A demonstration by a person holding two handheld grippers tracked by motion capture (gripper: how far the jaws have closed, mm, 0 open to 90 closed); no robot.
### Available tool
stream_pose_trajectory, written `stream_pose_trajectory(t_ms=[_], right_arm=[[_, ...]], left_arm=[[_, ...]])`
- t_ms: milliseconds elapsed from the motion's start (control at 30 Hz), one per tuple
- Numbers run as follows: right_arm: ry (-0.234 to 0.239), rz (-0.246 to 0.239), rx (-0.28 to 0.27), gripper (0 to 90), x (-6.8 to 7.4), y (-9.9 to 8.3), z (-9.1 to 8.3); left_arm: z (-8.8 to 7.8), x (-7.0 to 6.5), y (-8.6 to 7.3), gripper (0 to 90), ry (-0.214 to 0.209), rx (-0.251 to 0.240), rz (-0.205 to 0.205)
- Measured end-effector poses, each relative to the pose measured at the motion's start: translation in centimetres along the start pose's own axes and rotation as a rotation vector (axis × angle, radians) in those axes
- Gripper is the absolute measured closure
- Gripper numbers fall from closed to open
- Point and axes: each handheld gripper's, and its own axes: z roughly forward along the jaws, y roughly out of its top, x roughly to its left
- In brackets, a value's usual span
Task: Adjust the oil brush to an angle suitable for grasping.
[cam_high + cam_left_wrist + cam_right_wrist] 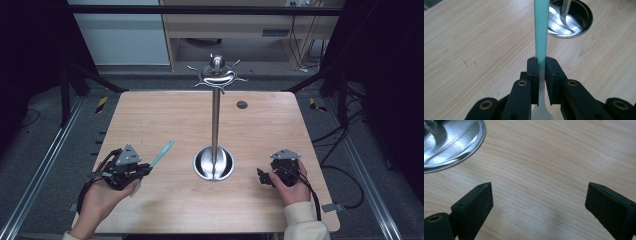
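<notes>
Teal utensil [541, 37] in left hand-held gripper [541, 67] (clamped)

Wooden table, metal stand, dim workshop surround

A light wooden table [165, 115] carries a polished metal stand [215, 120]: a round dished base [214, 163] near the front centre, a slim upright pole, and a crown of curved hooks [218, 76] under a ball top. A small dark round insert [242, 104] sits in the tabletop behind it. Beyond stand a pale wooden cabinet [225, 25] and loose cables [345, 145] on grey floor.
</notes>
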Motion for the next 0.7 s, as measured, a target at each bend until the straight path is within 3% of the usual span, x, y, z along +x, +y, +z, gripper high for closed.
stream_pose_trajectory(t_ms=[700], right_arm=[[0.000, 0.002, 0.006, 8.5, -0.06, 0.01, -0.08]], left_arm=[[-0.68, 0.10, 0.75, 81.9, 0.005, -0.044, -0.004]])
